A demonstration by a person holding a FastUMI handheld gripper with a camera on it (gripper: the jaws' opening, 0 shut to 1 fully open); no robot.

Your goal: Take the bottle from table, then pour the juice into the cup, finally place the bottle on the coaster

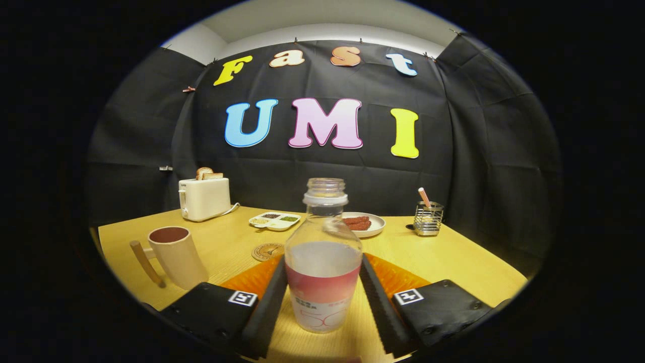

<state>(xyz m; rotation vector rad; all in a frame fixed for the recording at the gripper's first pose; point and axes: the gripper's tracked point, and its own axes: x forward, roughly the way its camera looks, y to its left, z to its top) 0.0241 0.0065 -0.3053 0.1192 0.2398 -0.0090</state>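
The clear plastic bottle (323, 257) is seen upright between the two fingers of the gripper (323, 295), its cap already off and pale juice filling roughly the lower half. Both fingers appear to be pressed against the bottle's sides at label height, so the gripper is judged to be clamped on it. Whether the bottle's base rests on the wooden table (453, 257) or has been lifted just clear of it cannot be told.

The first step, taking the bottle, is therefore judged to be reached or nearly so. Nothing of the pouring has been done: the bottle is held vertical, and the beige cup (176, 254) with its wooden handle stands apart, ahead of the left finger and off to that side. No liquid level can be made out in its dark interior.

The round coaster (267, 251) lies bare just beyond the left finger, between cup and bottle, so the last step is also left. Farther beyond are a toaster (204, 197), a divided dish (274, 220), a plate of sausages (364, 223) and a wire holder (428, 218).
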